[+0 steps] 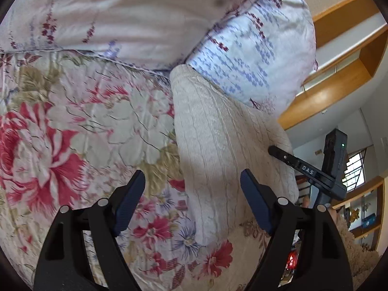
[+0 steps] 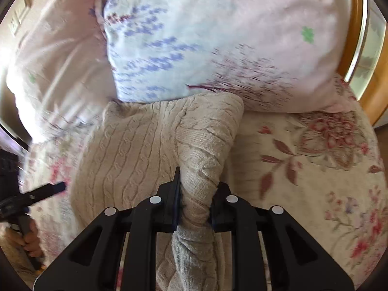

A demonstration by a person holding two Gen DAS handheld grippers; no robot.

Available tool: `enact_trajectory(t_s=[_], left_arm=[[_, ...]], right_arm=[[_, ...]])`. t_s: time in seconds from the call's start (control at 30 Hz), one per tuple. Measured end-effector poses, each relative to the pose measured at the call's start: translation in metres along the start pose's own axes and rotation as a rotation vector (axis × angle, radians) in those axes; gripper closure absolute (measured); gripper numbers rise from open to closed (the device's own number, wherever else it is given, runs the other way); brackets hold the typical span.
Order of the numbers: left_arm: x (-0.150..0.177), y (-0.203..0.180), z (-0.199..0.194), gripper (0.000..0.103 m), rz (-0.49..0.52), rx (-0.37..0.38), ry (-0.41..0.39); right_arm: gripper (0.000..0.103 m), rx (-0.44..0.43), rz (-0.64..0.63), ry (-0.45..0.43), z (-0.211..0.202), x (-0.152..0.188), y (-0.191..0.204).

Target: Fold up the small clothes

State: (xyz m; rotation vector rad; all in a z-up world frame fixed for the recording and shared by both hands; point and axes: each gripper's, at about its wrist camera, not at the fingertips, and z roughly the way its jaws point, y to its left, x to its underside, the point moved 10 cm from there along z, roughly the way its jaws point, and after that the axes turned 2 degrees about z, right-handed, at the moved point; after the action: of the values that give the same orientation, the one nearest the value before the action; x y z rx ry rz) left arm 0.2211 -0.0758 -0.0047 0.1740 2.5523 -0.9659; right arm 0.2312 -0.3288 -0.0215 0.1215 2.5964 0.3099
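A cream cable-knit sweater lies on a floral bedspread, its far end against a pillow. My left gripper is open and empty, just above the sweater's near left edge. My right gripper is shut on a bunched part of the sweater and holds it lifted off the bed. The right gripper also shows in the left wrist view, at the sweater's right side. The left gripper shows at the left edge of the right wrist view.
Two pale floral pillows lie at the head of the bed behind the sweater. A wooden headboard and shelves stand to the right. The bedspread extends to the right of the sweater.
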Motion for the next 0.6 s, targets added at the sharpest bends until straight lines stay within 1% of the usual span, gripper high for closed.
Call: enact_trajectory(t_s=[0.1,0.2,0.23,0.3,0.33,0.37,0.43,0.5,0.53,0.57,0.6], left_arm=[[0.006,-0.006,0.006,0.023,0.01,0.002,0.007],[0.008,-0.01,0.011,0.023,0.011,0.004,0.009],[0.008,-0.012,0.012,0.023,0.013,0.007,0.002],[0.007,-0.013,0.014,0.023,0.018,0.003,-0.005],[0.006,-0.014,0.015,0.023,0.017,0.002,-0.004],[0.007,-0.014,0.016,0.023,0.014,0.001,-0.002],[0.008,-0.017,0.02,0.023,0.008,-0.002,0.005],[0.01,-0.019,0.024,0.023,0.009,0.001,0.012],[0.012,-0.021,0.025,0.023,0.013,0.003,0.019],[0.013,-0.022,0.026,0.023,0.017,0.004,0.023],[0.015,-0.024,0.027,0.023,0.027,0.002,0.029]], right_arm=[[0.084,0.012,-0.006,-0.011,0.0,0.003,-0.002],[0.084,-0.041,0.013,-0.043,-0.003,0.002,0.002],[0.084,-0.03,0.011,-0.046,-0.003,0.002,-0.001],[0.083,-0.006,0.017,-0.024,0.009,0.004,-0.006],[0.083,0.007,0.031,0.008,0.018,0.009,-0.015],[0.083,0.003,0.064,0.033,0.026,0.014,-0.022],[0.082,-0.031,0.119,0.031,0.028,0.015,-0.028],[0.081,-0.029,0.116,0.031,0.024,0.016,-0.029],[0.079,-0.036,0.122,0.031,0.022,0.017,-0.031],[0.073,-0.05,0.14,0.034,0.02,0.017,-0.032],[0.068,-0.095,0.193,0.04,0.014,0.019,-0.037]])
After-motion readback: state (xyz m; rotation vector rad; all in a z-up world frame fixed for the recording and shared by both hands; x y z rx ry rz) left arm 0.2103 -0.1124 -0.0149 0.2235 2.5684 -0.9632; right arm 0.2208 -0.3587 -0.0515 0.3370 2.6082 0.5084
